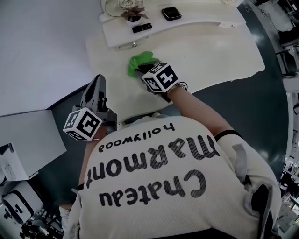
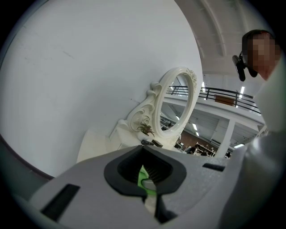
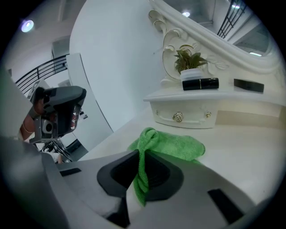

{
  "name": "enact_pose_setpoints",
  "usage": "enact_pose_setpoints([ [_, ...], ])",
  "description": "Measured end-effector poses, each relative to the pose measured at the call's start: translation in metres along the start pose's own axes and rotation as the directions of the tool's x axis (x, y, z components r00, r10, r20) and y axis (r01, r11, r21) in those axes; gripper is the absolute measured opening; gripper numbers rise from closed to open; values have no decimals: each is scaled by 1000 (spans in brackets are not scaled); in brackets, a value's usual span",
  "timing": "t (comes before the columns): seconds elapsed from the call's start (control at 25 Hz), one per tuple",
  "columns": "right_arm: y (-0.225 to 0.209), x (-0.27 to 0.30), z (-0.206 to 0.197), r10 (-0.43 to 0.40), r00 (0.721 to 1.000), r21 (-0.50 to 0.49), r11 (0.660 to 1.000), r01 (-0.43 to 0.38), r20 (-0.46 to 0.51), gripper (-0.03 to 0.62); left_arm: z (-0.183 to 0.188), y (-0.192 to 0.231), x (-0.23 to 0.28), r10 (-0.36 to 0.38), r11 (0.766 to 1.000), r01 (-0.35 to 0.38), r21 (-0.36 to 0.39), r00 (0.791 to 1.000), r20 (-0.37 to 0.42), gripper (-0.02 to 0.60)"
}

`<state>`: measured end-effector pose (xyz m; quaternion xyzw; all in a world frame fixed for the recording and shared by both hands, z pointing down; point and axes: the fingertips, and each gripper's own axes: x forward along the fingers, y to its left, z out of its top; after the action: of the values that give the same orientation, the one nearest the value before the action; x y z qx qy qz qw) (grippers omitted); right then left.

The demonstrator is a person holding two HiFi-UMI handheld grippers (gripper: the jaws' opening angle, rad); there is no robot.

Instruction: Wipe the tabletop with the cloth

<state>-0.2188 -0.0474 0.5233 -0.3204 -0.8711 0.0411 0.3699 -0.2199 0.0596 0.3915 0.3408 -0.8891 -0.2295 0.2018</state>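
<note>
Right gripper [image 1: 140, 71] [image 3: 142, 172]: jaws clamped on a fold of the cloth, low over the tabletop.
Cloth [image 1: 140, 59] [image 3: 174, 145]: green, bunched; one end is pinched in the right gripper, the rest lies on the tabletop toward its left end, between the shelf front and the near edge.
Left gripper [image 1: 98, 80] [image 2: 145, 172]: jaws pressed together on nothing, held off the tabletop outside its near left corner.
Tabletop [image 1: 210, 51] [image 3: 250, 152]: cream, with a curved near edge.
Shelf [image 1: 187, 21] [image 3: 201, 96]: raised along the far edge, with small knobs on its front.
On the shelf: potted plant [image 1: 133, 14] [image 3: 190, 67], long black case [image 1: 141, 28] [image 3: 200, 83], flat black case [image 1: 171, 13] [image 3: 248, 85].
Mirror [image 2: 176, 107]: oval with an ornate white frame, standing behind the shelf.
</note>
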Motion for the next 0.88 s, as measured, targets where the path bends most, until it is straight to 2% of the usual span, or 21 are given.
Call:
enact_pose_setpoints([
  [0.2, -7, -3, -3, -6, 1000, 47, 999, 7, -15, 54, 4, -6, 7, -13, 1000, 13, 14, 1000, 2, 8],
  [0.88, -63, -48, -18, -117, 993, 142, 983, 112, 22, 54, -10, -30, 36, -69, 997, 70, 19, 997, -14, 8],
])
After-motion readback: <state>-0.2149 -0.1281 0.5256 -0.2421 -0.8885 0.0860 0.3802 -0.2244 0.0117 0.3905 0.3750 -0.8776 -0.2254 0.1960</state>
